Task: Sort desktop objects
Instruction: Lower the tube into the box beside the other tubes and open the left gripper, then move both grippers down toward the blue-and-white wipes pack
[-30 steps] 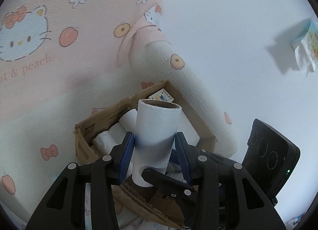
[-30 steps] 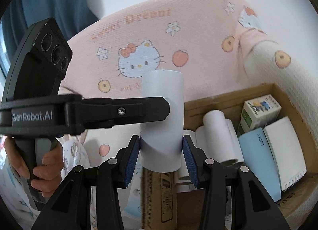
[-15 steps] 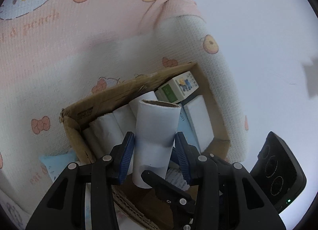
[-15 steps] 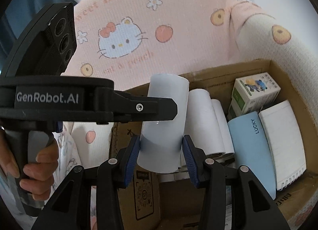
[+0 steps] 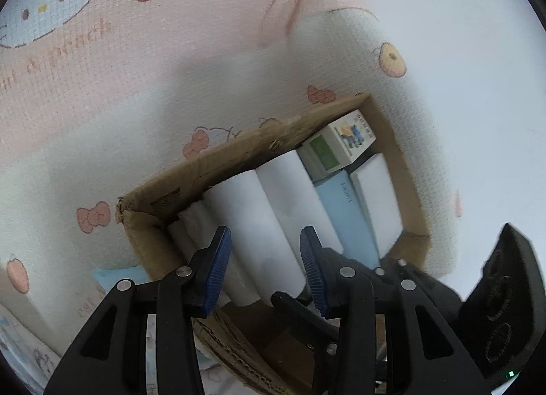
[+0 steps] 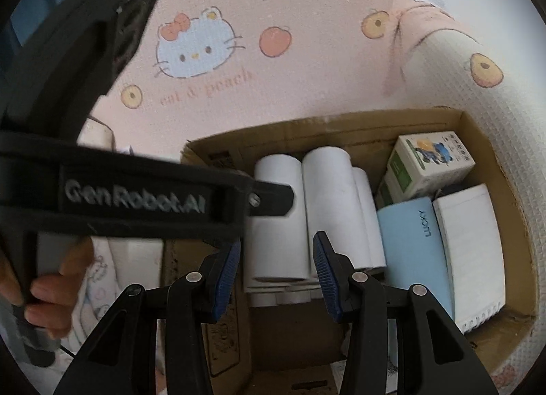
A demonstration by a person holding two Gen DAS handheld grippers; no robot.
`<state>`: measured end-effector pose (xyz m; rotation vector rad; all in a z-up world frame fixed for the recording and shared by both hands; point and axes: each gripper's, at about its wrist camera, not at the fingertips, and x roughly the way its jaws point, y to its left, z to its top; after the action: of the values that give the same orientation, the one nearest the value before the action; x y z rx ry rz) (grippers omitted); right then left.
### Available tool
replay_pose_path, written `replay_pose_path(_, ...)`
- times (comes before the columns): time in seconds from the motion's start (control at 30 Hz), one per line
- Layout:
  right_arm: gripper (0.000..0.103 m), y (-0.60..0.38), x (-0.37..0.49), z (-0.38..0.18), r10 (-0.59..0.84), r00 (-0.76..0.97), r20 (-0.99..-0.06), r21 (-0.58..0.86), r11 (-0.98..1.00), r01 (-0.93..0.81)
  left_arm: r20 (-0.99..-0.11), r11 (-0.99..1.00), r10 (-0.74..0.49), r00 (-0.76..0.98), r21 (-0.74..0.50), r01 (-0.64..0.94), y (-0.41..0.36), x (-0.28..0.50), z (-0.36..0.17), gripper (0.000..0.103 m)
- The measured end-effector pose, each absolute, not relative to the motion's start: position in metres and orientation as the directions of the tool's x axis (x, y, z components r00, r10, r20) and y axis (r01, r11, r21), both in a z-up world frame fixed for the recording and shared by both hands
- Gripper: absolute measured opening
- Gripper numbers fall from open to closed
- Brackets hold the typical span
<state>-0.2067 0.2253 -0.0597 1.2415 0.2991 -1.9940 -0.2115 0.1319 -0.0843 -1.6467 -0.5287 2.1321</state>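
Note:
A white paper roll (image 5: 252,234) (image 6: 276,221) lies in the cardboard box (image 5: 218,166) (image 6: 341,129) on top of other white rolls (image 6: 336,204). My left gripper (image 5: 262,268) is open just above the roll, its blue pads apart on either side. My right gripper (image 6: 276,275) is open too, above the near end of the same roll. The left gripper's black body (image 6: 136,197) crosses the right wrist view at the left, held by a hand.
The box also holds a green and white carton (image 6: 426,163), a light blue case (image 6: 413,251) and a white notebook (image 6: 471,251). A pink Hello Kitty blanket (image 6: 273,37) surrounds the box. A white wall (image 5: 460,54) is at the right.
Both grippers lowered the white roll into the box and opened. The roll was upright between the fingers; it now lies flat among the other rolls.

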Motion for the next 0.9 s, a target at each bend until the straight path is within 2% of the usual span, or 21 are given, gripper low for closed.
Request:
replay_pose_path(0.07, 0.042, 0.231, -0.207, -0.058, -0.497, -0.233, -0.836, 0.219, -0.691, 0.689, -0.798, -0.832, 0.552, -0.242, -0.548, -0.090, 0.128, -0.209, -0.080, 0.033)
replay_pose_path(0.1, 0.042, 0.234, -0.205, -0.056, -0.502, -0.236, -0.832, 0.225, -0.694, 0.684, -0.793, -0.830, 0.555, -0.250, -0.548, -0.103, 0.128, -0.207, -0.077, 0.030)
replay_pose_path(0.23, 0.042, 0.244, -0.200, -0.042, -0.522, -0.290, -0.802, 0.215, -0.705, 0.676, -0.758, -0.828, 0.559, -0.337, -0.531, -0.179, 0.121, -0.193, -0.061, 0.029)
replay_pose_path(0.37, 0.042, 0.252, -0.184, -0.028, -0.564, -0.329, -0.757, 0.194, -0.675, 0.712, -0.638, -0.770, 0.630, -0.442, -0.587, -0.249, 0.102, -0.169, -0.043, 0.029)
replay_pose_path(0.47, 0.044, 0.256, -0.162, -0.018, -0.602, -0.346, -0.720, 0.172, -0.637, 0.752, -0.559, -0.757, 0.634, -0.535, -0.592, -0.278, 0.082, -0.145, -0.032, 0.037)
replay_pose_path(0.5, 0.049, 0.256, -0.156, -0.015, -0.611, -0.347, -0.712, 0.166, -0.627, 0.761, -0.541, -0.757, 0.628, -0.559, -0.591, -0.279, 0.077, -0.138, -0.029, 0.044)
replay_pose_path(0.57, 0.059, 0.257, -0.145, -0.010, -0.620, -0.357, -0.699, 0.152, -0.617, 0.772, -0.504, -0.753, 0.621, -0.600, -0.595, -0.280, 0.062, -0.124, -0.025, 0.048)
replay_pose_path(0.63, 0.061, 0.257, -0.133, -0.005, -0.634, -0.354, -0.688, 0.155, -0.605, 0.781, -0.481, -0.748, 0.620, -0.620, -0.600, -0.282, 0.051, -0.112, -0.025, 0.051)
replay_pose_path(0.8, 0.062, 0.257, -0.115, -0.001, -0.655, -0.338, -0.676, 0.198, -0.603, 0.773, -0.499, -0.774, 0.588, -0.637, -0.577, -0.263, 0.024, -0.094, -0.031, 0.062)
replay_pose_path(0.9, 0.062, 0.251, -0.101, -0.001, -0.644, -0.362, -0.674, 0.170, -0.612, 0.773, -0.531, -0.791, 0.562, -0.634, -0.571, -0.222, 0.009, -0.086, -0.047, 0.064)
